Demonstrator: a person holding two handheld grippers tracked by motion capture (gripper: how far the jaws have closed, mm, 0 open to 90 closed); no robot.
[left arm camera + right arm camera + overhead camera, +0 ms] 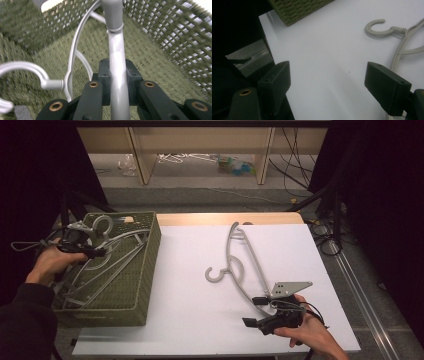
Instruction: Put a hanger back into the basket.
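Left gripper (117,75) fingers clamped on grey hanger bar (117,62) inside green basket (142,270), 9 o'clock on table (190,320). About two more hangers in basket, exact count unclear. One hanger (240,265) flat on table, centre. Right gripper (337,85) at 5 o'clock, fingers wide apart, holding nothing.

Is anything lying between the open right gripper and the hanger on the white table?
Nothing visible does. The right gripper has its jaws wide apart over bare white table, and the grey hanger lies just beside it, its hook unobstructed. The green basket sits well off to the side.
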